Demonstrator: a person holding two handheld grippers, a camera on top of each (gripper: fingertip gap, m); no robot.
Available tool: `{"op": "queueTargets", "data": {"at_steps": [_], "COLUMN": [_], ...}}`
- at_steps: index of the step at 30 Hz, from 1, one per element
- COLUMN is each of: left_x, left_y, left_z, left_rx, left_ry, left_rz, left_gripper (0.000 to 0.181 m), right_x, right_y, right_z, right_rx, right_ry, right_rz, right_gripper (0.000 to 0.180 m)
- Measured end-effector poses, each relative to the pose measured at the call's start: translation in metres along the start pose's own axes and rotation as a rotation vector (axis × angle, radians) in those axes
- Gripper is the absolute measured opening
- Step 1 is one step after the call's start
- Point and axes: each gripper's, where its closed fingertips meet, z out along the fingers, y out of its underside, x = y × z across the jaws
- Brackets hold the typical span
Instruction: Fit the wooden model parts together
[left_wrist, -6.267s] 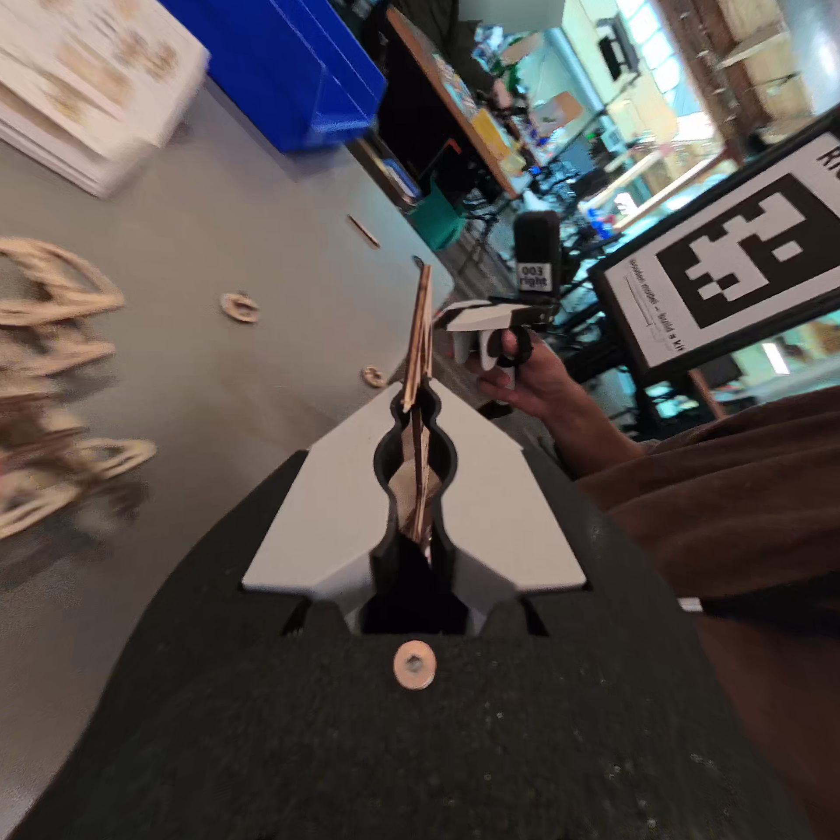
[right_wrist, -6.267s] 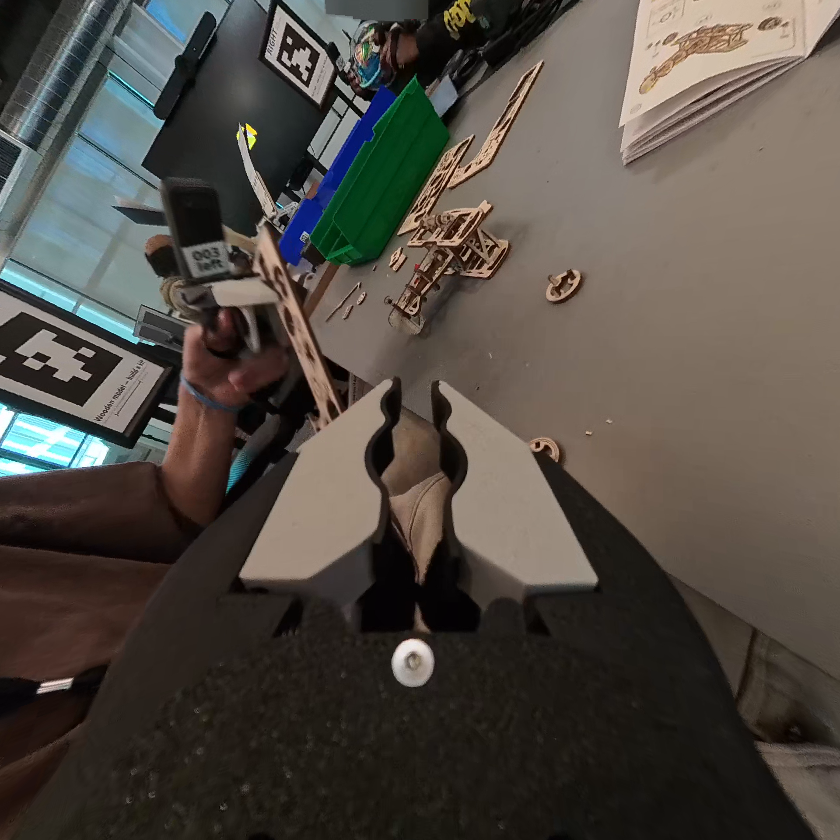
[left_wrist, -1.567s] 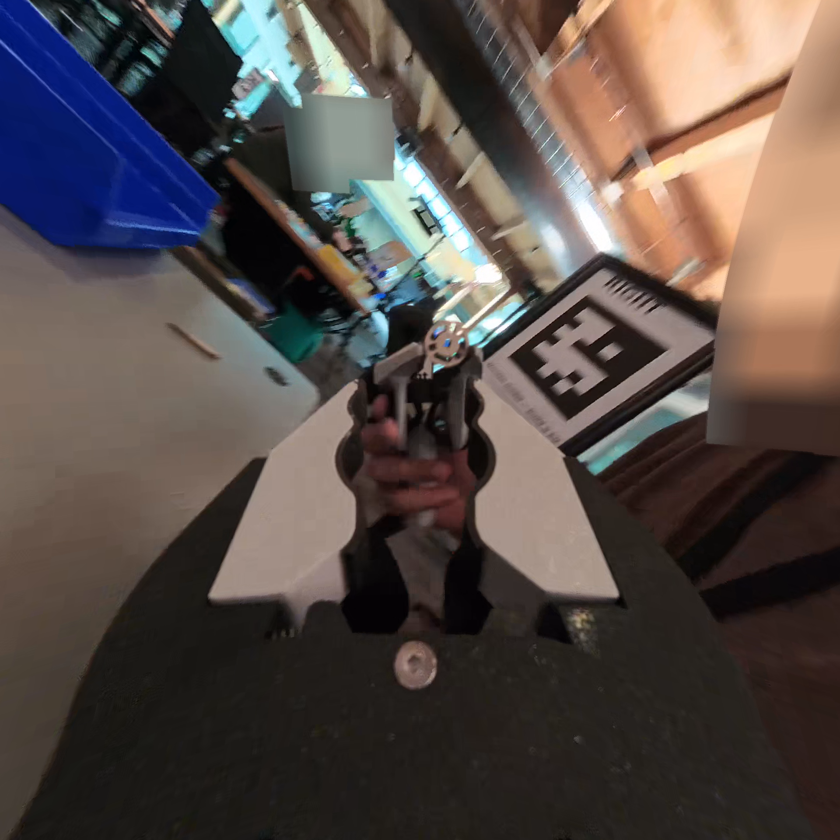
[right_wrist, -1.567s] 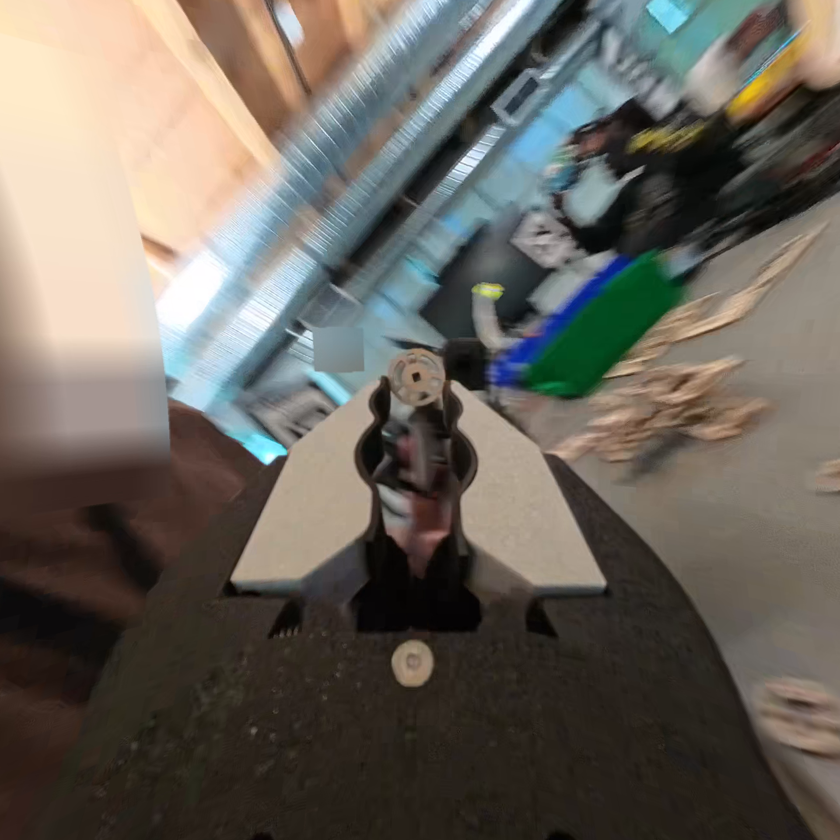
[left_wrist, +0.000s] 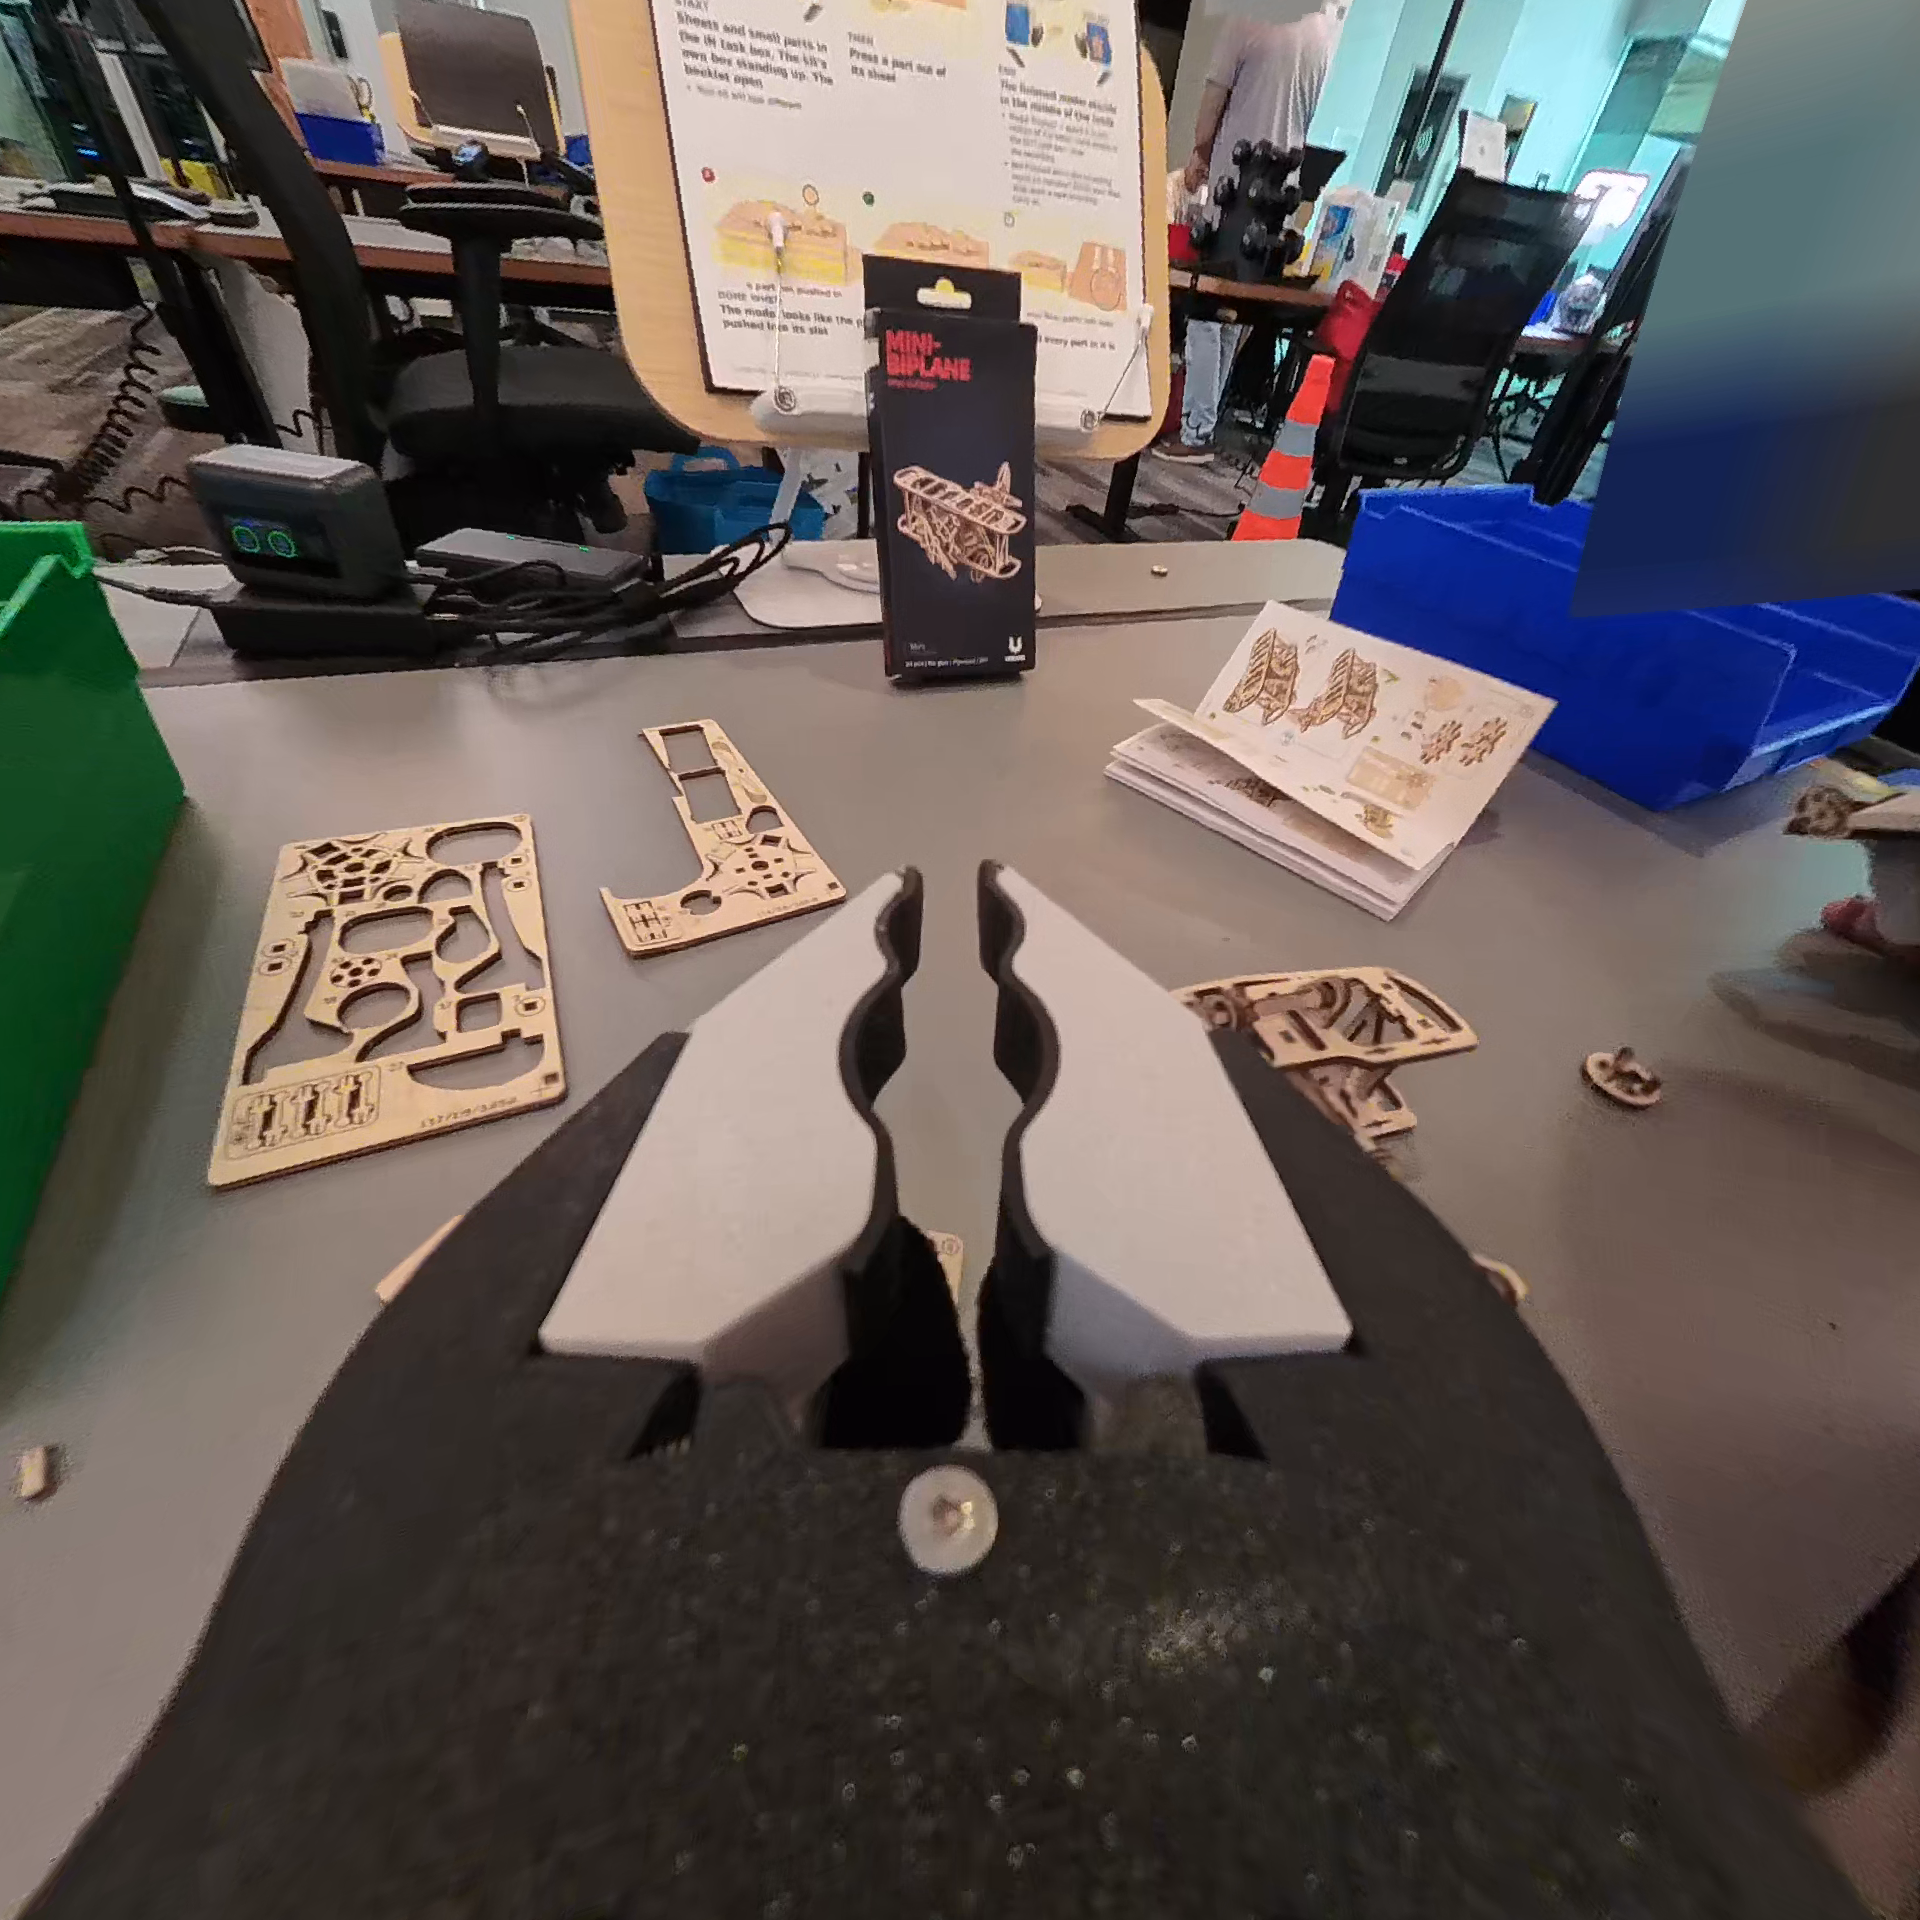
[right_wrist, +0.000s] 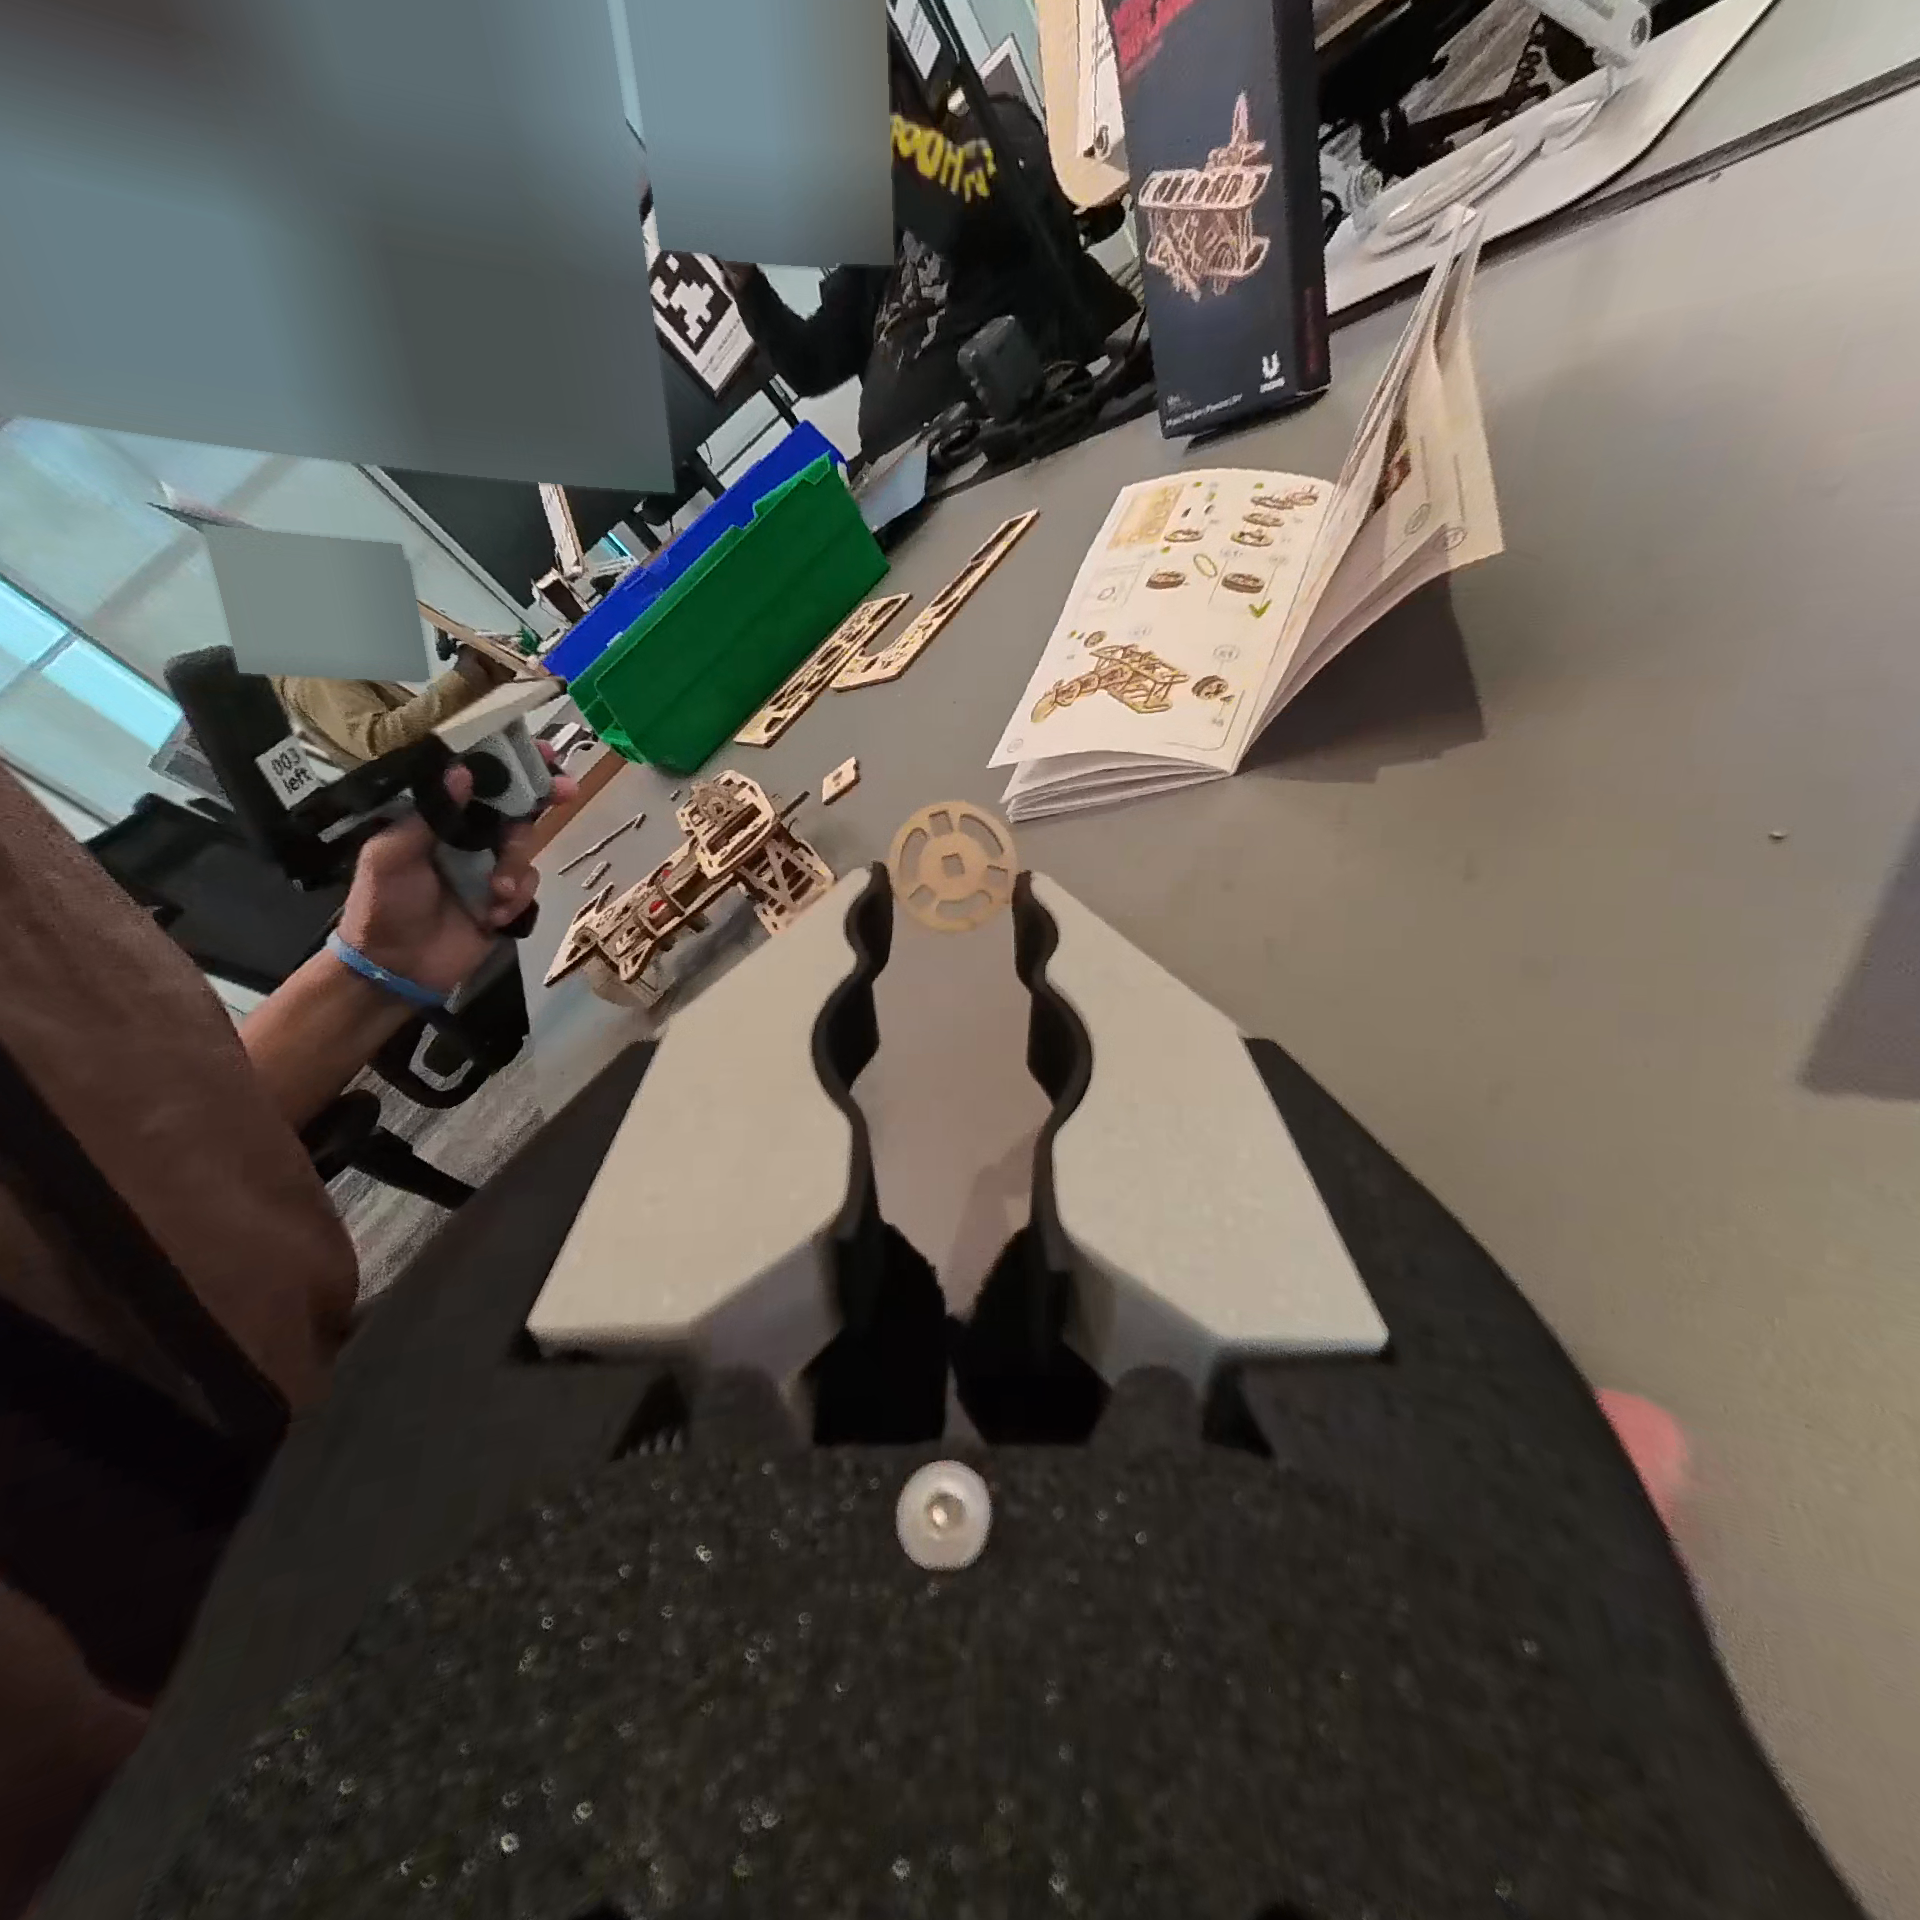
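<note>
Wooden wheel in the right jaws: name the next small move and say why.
Probably carry the wooden wheel left toward the half-built plane and line its square hole up with an axle. The right gripper pinches the wheel at its tips, apart from the model; the left gripper is empty.

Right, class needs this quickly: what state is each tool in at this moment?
Left tool: open, nothing between its fingers.
Right tool: shut on a round wooden wheel, pinched at the fingertips.
</note>
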Motion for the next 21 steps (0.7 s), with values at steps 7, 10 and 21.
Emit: {"op": "queueTargets", "data": {"at_steps": [7,10,21], "left_x": [-0.02,-0.023,-0.021], "left_y": [0.005,0.007,0.013], "left_z": [-0.001,-0.001,0.004], "left_rx": [-0.006,-0.011,-0.048], "left_ry": [-0.053,-0.053,-0.063], "left_rz": [-0.006,-0.028,0.019], "left_gripper": [0.004,0.005,0.003], "right_x": [0.0,0.0,0.0], "right_y": [-0.002,-0.001,-0.001], "right_z": [0.0,0.0,0.001], "right_rx": [0.007,0.006,0.004], "right_ry": [-0.01,-0.013,-0.019], "right_rz": [0.007,0.007,0.011], "right_gripper": [0.022,0.022,0.022]}}
